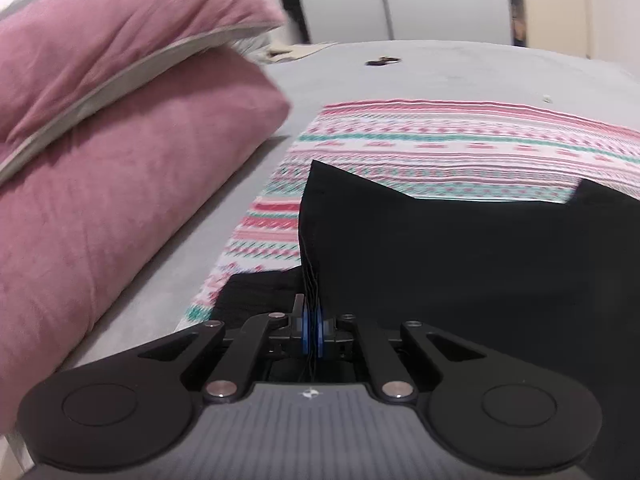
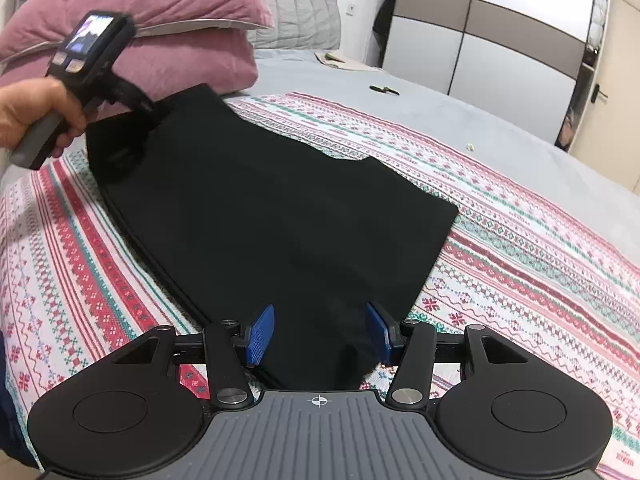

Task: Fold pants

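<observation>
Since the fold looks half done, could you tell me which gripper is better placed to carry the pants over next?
Probably left. The left gripper is already shut on the black pants, lifting an edge. The right gripper is open, holding nothing.

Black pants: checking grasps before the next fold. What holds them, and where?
Left gripper pinches the black pants at a lifted edge; right gripper is open, holding nothing.

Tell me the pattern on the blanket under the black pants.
The blanket has red, pink and green knit-style stripes on white; clearest in the right wrist view.
</observation>
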Motion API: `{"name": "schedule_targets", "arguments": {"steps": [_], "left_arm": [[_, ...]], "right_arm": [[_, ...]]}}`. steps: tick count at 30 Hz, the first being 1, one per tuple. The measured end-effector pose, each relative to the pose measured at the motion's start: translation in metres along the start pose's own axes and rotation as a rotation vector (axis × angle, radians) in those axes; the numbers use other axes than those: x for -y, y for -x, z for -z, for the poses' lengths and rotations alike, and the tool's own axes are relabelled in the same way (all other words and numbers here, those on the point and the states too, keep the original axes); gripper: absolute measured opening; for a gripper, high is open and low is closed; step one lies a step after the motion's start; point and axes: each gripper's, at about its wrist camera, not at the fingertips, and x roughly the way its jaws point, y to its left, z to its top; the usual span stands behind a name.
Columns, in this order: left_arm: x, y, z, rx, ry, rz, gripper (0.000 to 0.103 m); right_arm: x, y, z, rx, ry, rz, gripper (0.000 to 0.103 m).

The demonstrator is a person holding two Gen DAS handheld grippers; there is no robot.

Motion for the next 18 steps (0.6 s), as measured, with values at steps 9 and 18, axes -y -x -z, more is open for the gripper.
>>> {"name": "schedule_targets", "arguments": {"steps": [9, 18], "left_arm": [[0.005, -0.015, 0.0, -0.029, -0.047, -0.113, 0.043], [0.033, 0.02, 0.0, 0.023, -0.01, -0.041, 0.059]], "right_arm": [[0.023, -0.016, 0.0, -0.076, -0.156, -0.02, 0.05], [0.07, -0.024, 0.001, -0.066, -0.438, -0.062, 0.05]]}}
